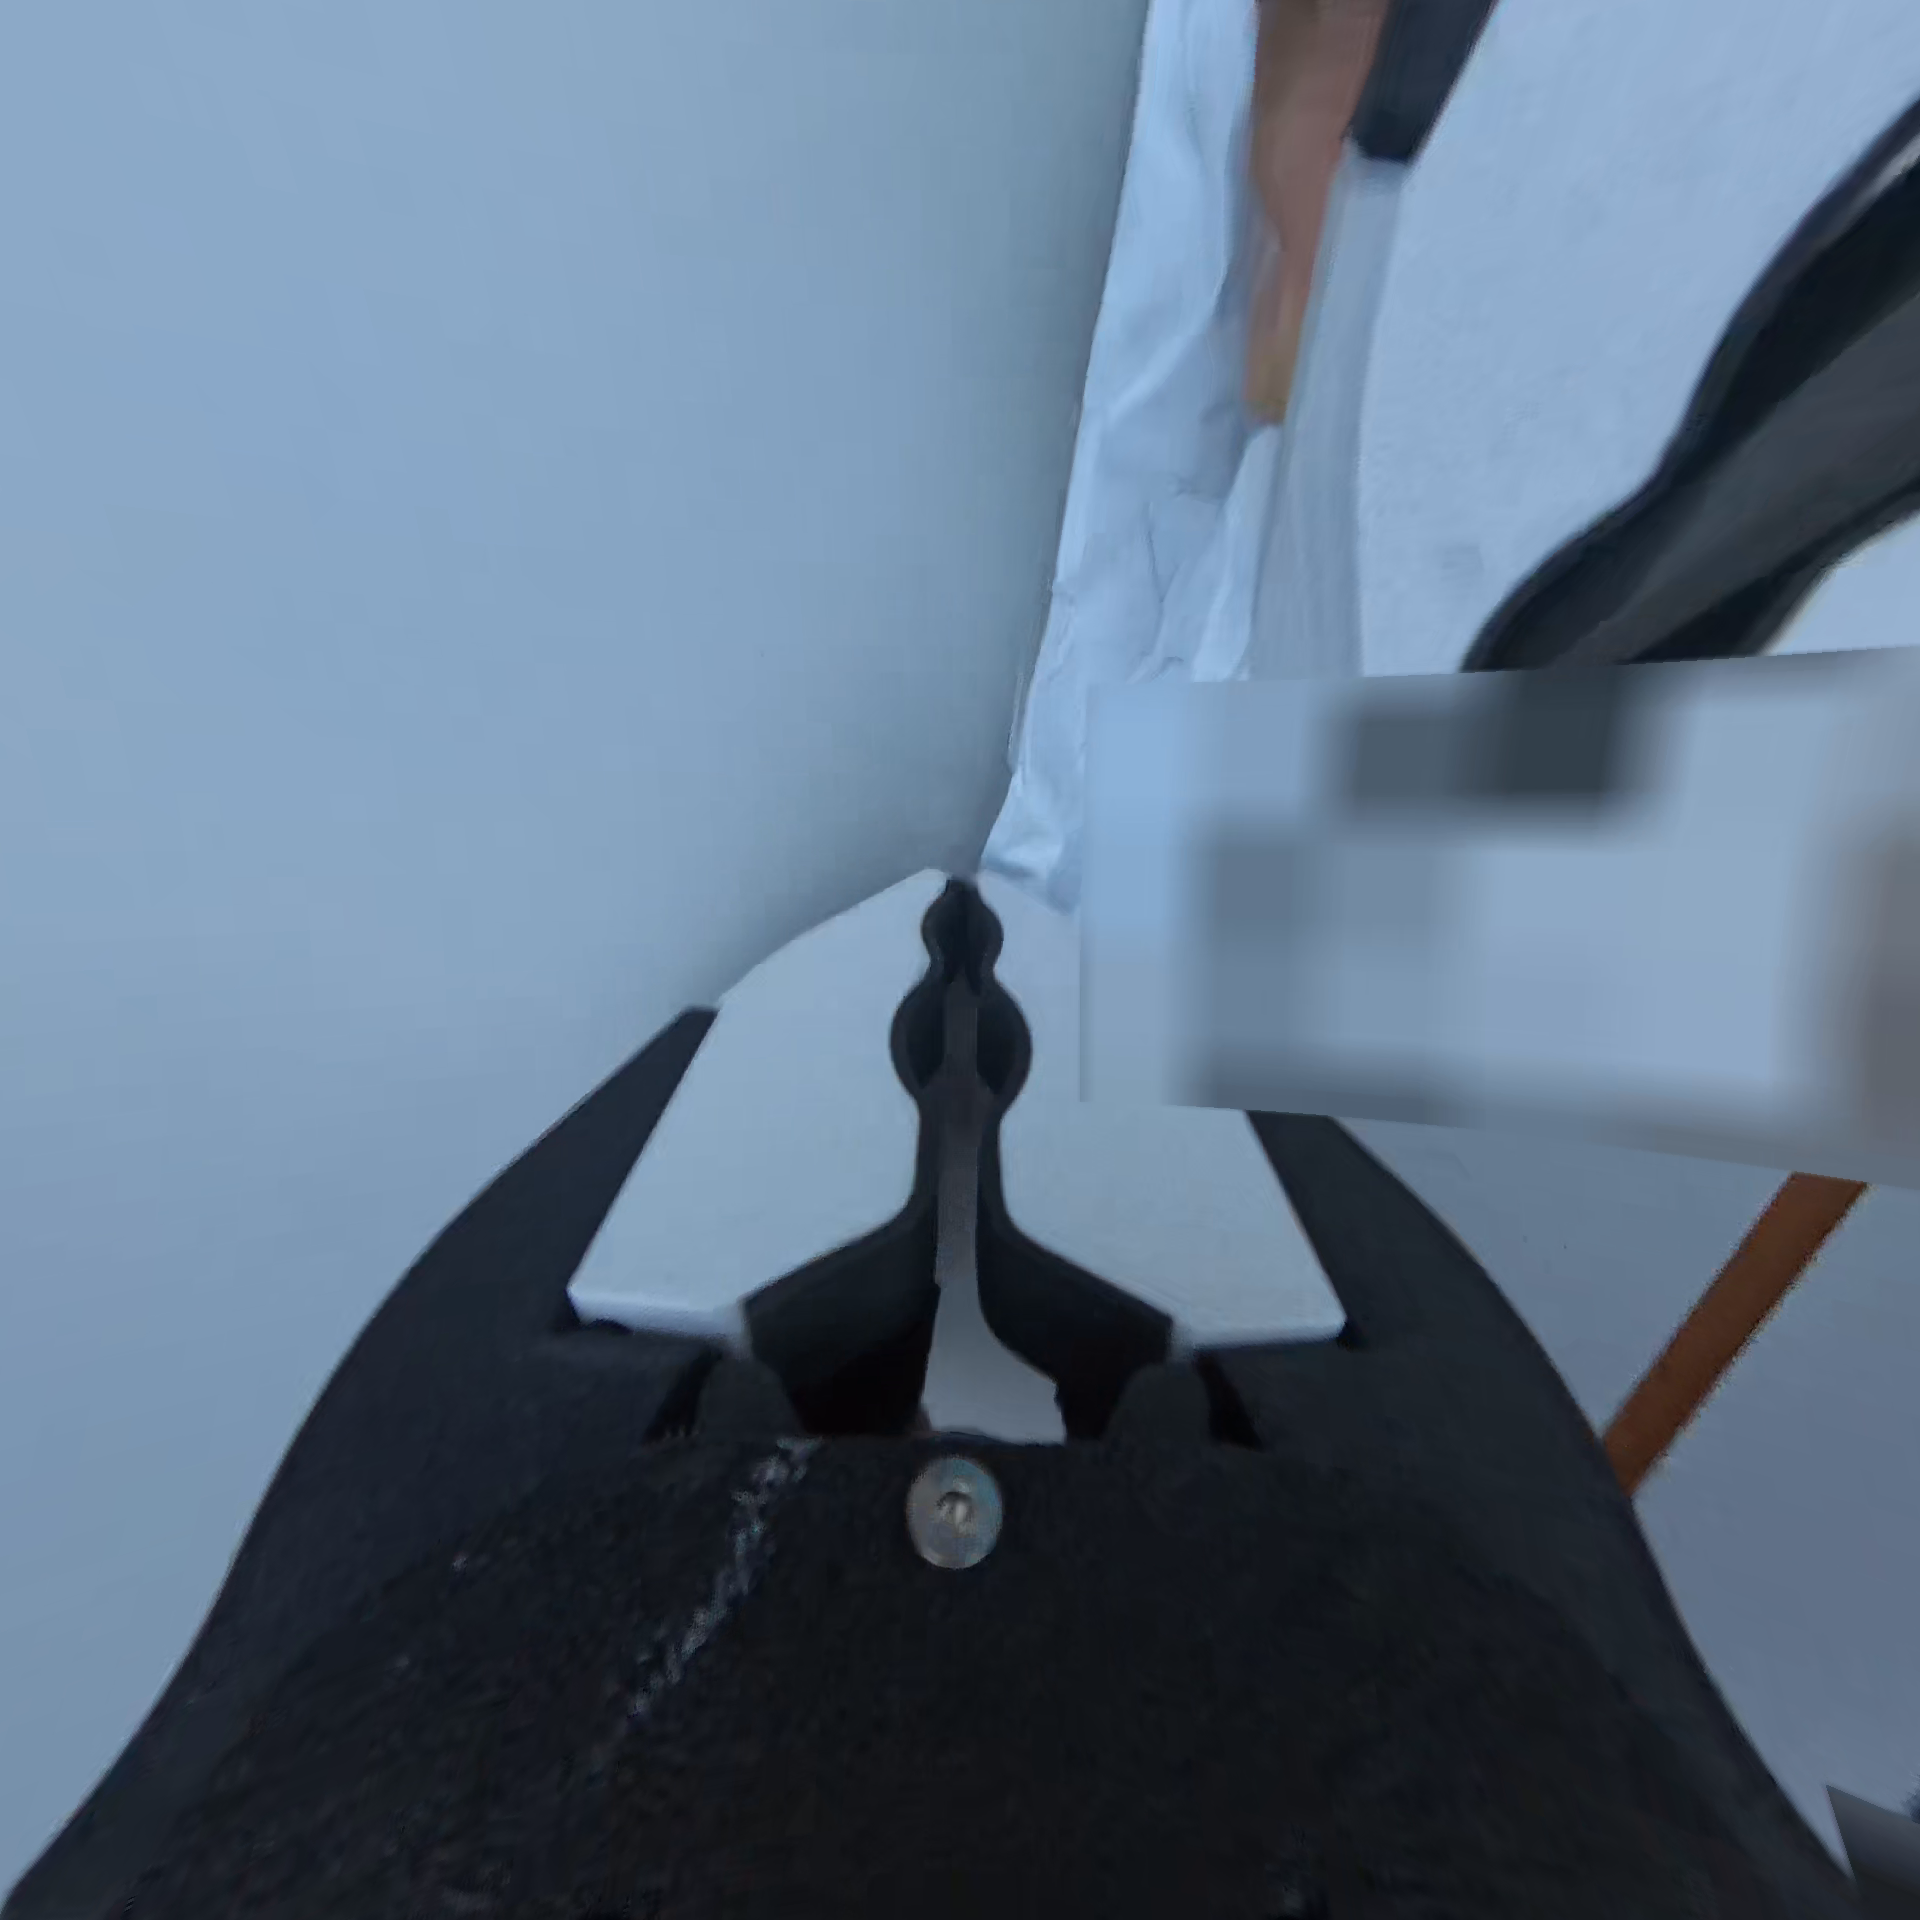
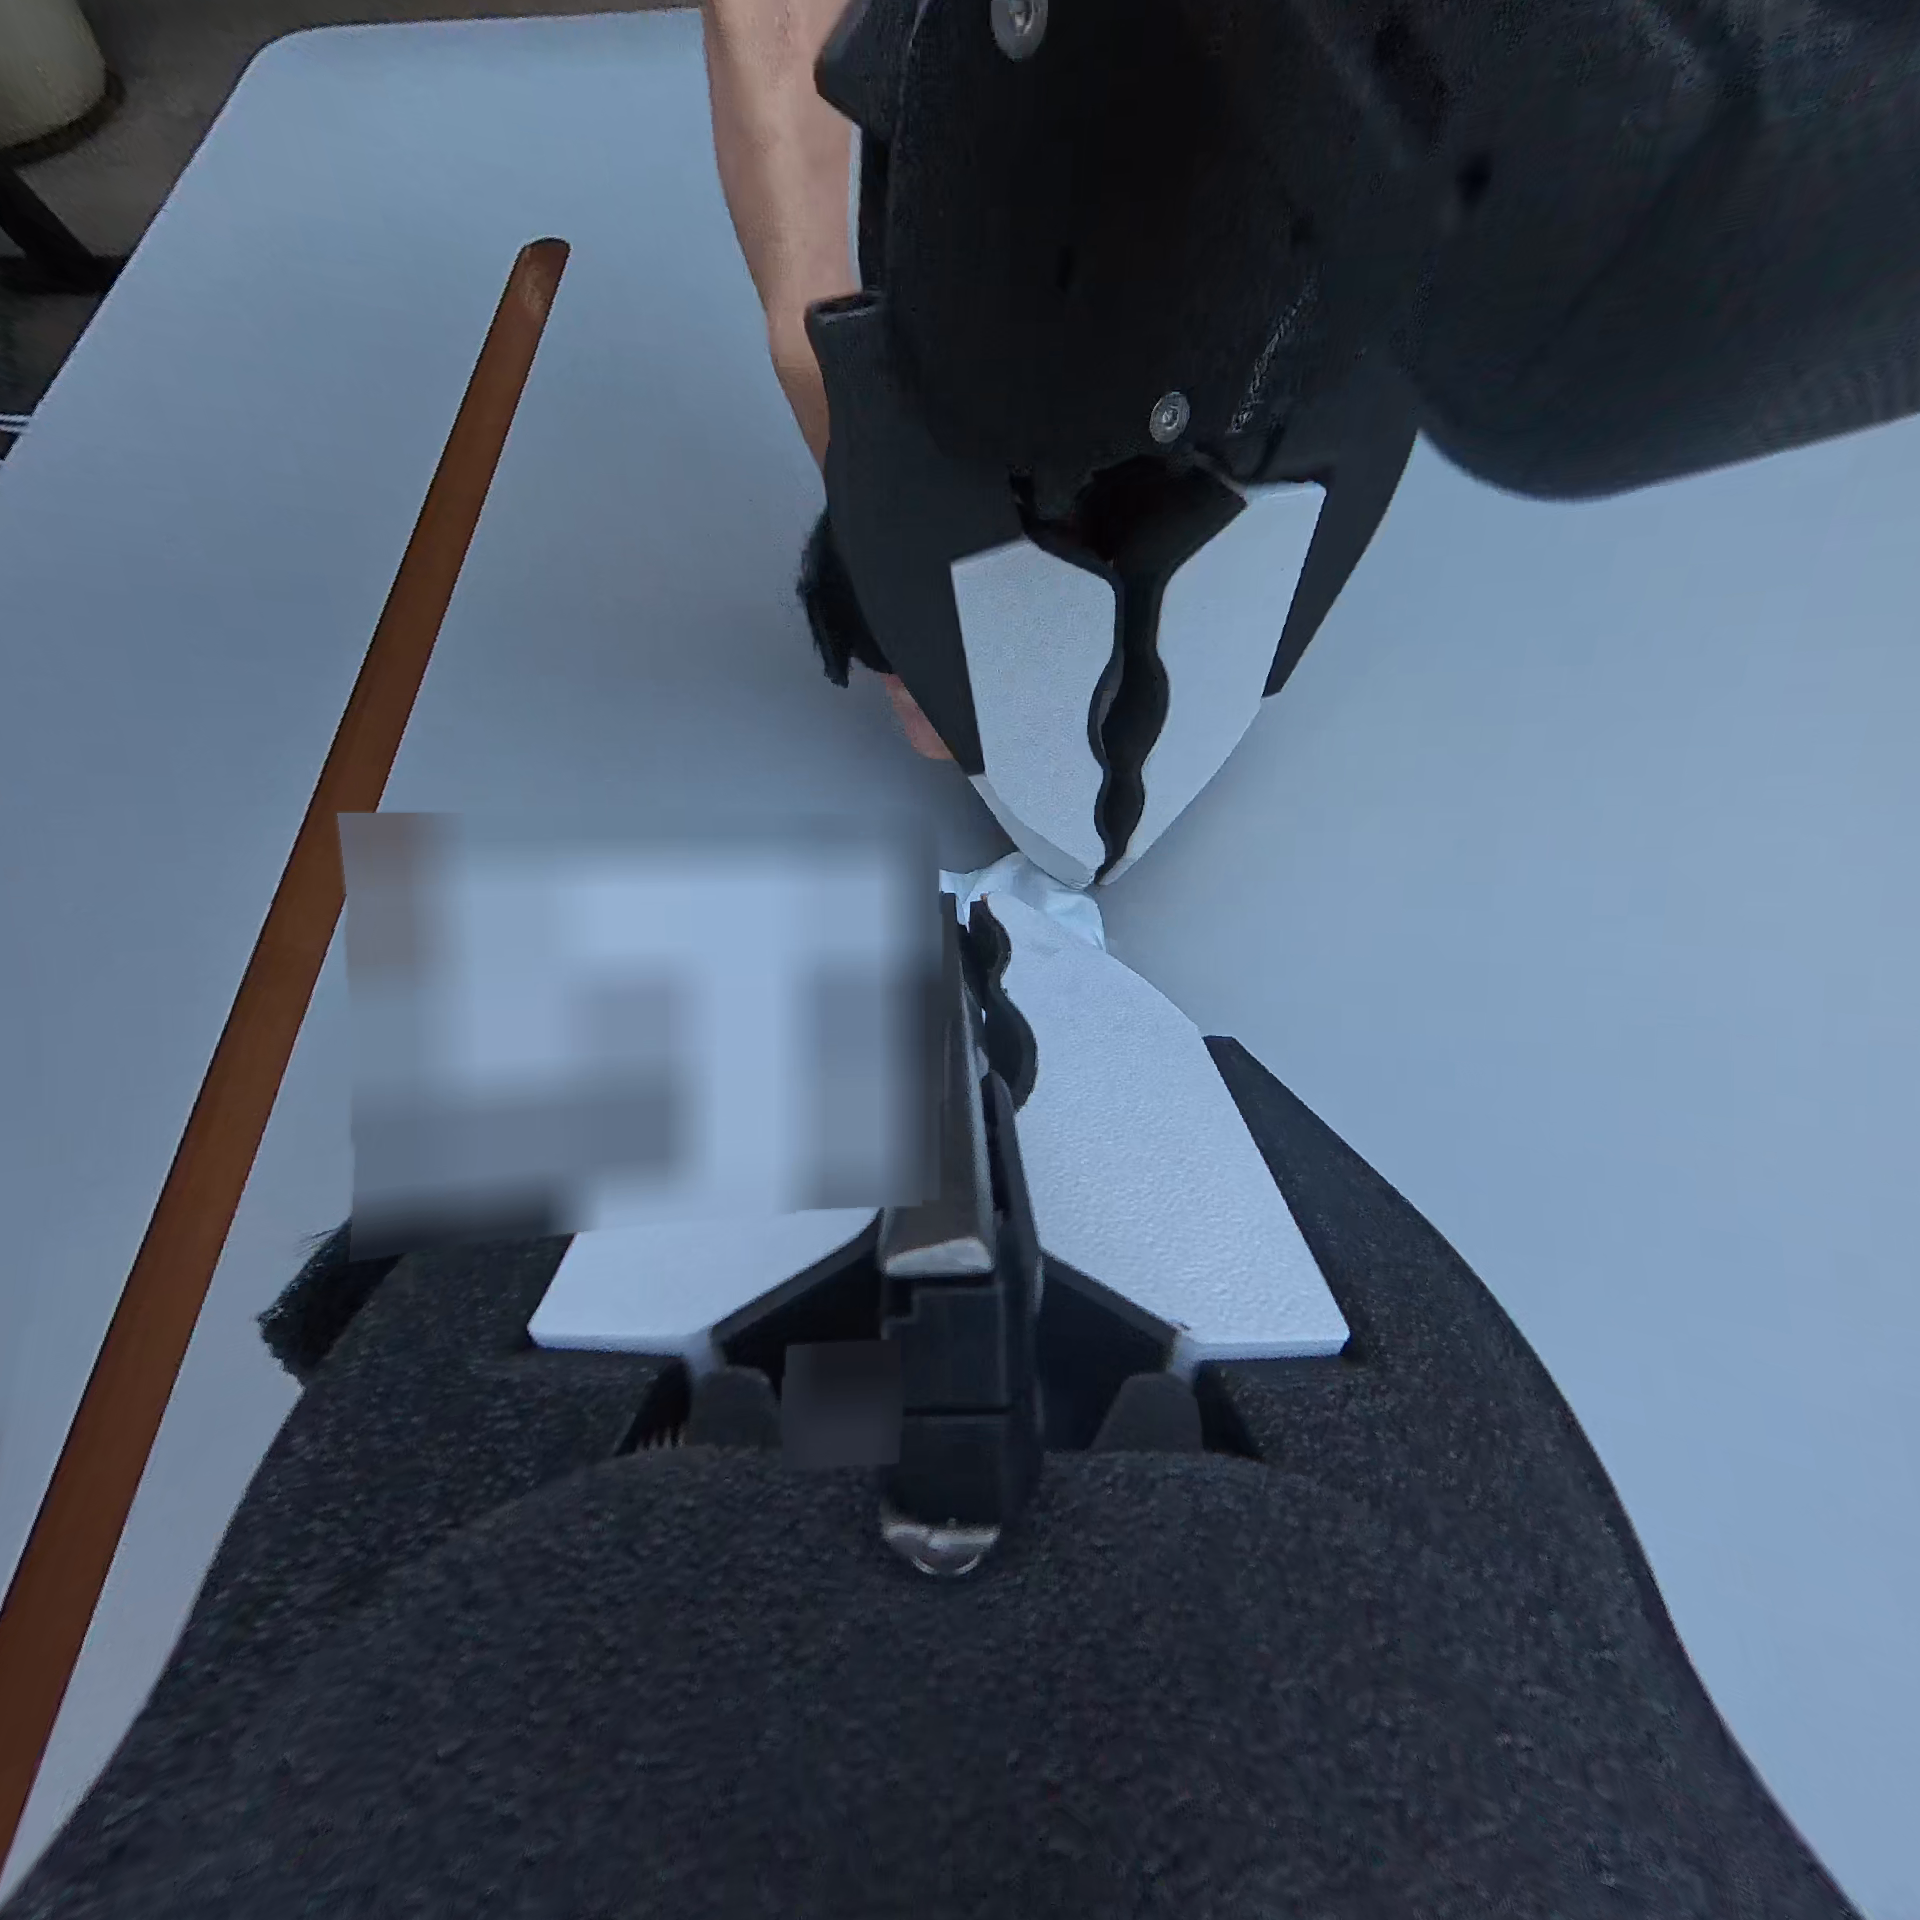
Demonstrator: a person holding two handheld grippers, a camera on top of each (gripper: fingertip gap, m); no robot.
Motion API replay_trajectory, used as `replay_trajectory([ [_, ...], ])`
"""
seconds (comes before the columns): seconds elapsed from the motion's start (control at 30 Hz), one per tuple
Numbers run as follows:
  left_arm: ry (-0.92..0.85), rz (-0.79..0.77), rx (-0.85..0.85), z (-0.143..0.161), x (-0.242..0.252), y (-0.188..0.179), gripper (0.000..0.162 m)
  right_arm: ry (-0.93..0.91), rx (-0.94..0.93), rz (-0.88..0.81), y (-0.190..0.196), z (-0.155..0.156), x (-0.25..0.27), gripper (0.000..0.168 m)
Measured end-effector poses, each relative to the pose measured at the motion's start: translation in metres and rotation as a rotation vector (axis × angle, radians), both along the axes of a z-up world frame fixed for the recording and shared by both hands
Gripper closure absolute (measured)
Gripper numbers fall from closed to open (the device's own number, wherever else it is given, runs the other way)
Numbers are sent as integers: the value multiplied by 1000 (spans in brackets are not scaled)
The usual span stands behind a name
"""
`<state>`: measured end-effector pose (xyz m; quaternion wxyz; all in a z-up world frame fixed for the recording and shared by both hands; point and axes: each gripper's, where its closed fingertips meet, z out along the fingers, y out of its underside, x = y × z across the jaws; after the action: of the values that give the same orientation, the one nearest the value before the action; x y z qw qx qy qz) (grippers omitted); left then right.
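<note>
My left gripper (image 1: 956, 894) is shut, and a crumpled white paper (image 1: 1143, 499) runs up and to the right from its tips. In the right wrist view it (image 2: 1101, 873) comes down from the top and pinches a corner of that paper (image 2: 1039, 902). My right gripper (image 2: 982, 920) is shut on a thin flat dark-edged object (image 2: 940, 1247) held on edge. The object's face is blurred over. The two gripper tips nearly touch above the pale table (image 2: 1558, 935). The right gripper's black body (image 1: 1766, 416) shows at the upper right of the left wrist view.
A long brown wooden rod (image 2: 343, 831) lies on the table to the left, and part of it shows in the left wrist view (image 1: 1714, 1330). A person's forearm (image 2: 769, 208) is behind the left gripper. The table edge and dark floor (image 2: 156, 62) are at far left.
</note>
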<state>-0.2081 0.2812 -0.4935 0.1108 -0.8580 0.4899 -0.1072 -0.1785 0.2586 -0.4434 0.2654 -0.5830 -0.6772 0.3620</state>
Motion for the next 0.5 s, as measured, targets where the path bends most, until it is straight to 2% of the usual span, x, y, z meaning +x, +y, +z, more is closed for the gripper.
replay_trajectory([
  [0.03,-32,-31,34,3,6,2,162,-7,17,10,-1,-1,1,161],
  [0.2,64,-101,53,2,2,-2,162,-36,105,52,-6,-3,1,160],
  [0.3,-92,5,21,24,13,-4,162,-47,159,78,-7,-2,0,160],
  [0.4,-187,40,2,40,18,-10,162,-31,183,76,-7,0,0,161],
  [0.5,-172,26,3,28,18,-13,162,-18,179,69,-7,-1,1,161],
])
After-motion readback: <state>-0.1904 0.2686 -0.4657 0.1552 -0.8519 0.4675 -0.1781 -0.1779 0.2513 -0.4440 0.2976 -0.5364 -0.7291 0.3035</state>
